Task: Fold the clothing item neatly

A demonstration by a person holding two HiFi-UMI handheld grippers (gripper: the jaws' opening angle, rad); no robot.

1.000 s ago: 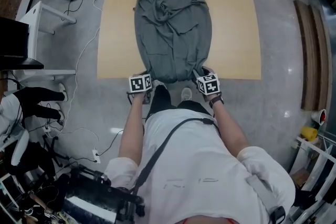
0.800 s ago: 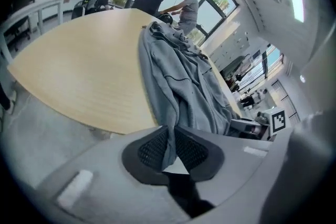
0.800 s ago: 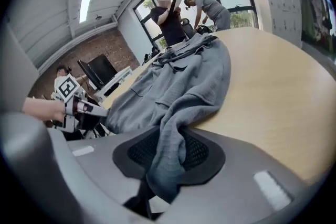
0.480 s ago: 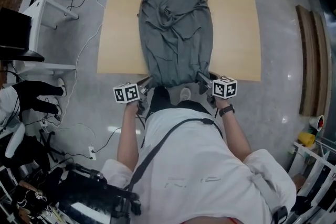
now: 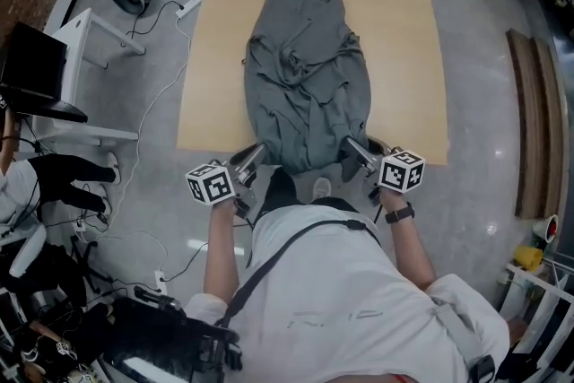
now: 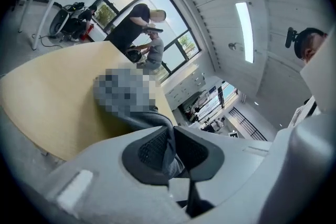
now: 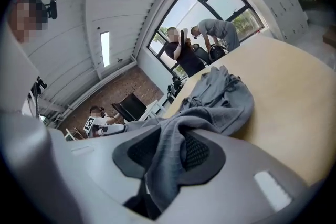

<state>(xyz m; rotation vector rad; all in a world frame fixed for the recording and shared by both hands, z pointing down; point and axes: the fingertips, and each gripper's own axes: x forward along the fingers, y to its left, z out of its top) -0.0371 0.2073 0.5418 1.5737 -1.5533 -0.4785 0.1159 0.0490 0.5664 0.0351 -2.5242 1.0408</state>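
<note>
A grey garment [image 5: 305, 76] lies lengthwise on the light wooden table [image 5: 399, 31], collar end far, hem at the near edge. My left gripper [image 5: 254, 155] is shut on the hem's left corner; its jaws have just been closing a little further on the cloth. At the right corner, my right gripper [image 5: 352, 146] is shut on the hem. Both hold the hem lifted off the table's near edge. In the left gripper view the cloth [image 6: 152, 118] runs down between the pads of the left gripper [image 6: 170, 147]. In the right gripper view a thick fold [image 7: 220, 102] is pinched in the right gripper [image 7: 167, 152].
A white side desk with a dark monitor [image 5: 54, 76] stands left of the table. Cables and a power strip [image 5: 188, 6] lie on the floor there. Wooden boards [image 5: 534, 121] lie at the right. People [image 7: 181, 52] stand by the far window.
Both grippers have risen with the hem corners, lifting the near end of the garment off the table edge. The marker cubes have moved apart and outward.
</note>
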